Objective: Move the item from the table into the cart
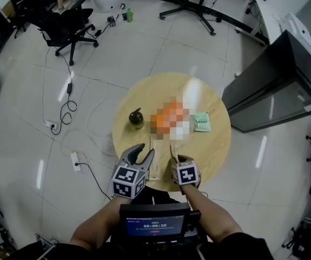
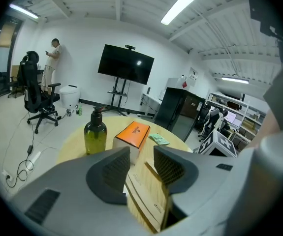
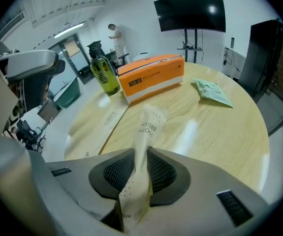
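Head view only gives me both tools at the near edge of the counter (image 1: 209,145). The right gripper view settles it: my right tool (image 3: 141,168) is clamped on the paper toothbrush sleeve (image 3: 148,127), far end pointing at the orange box (image 3: 151,75). The left gripper view shows my left tool (image 2: 137,168) with jaws apart over a flat brown paper packet (image 2: 148,191), not pinching it. Green bottle (image 3: 104,73) sits far left.

Round table (image 1: 214,150) — bottle (image 1: 136,118), orange box (image 3: 151,77), green packet (image 1: 202,122), perhaps a cardboard sleeve (image 3: 99,124)
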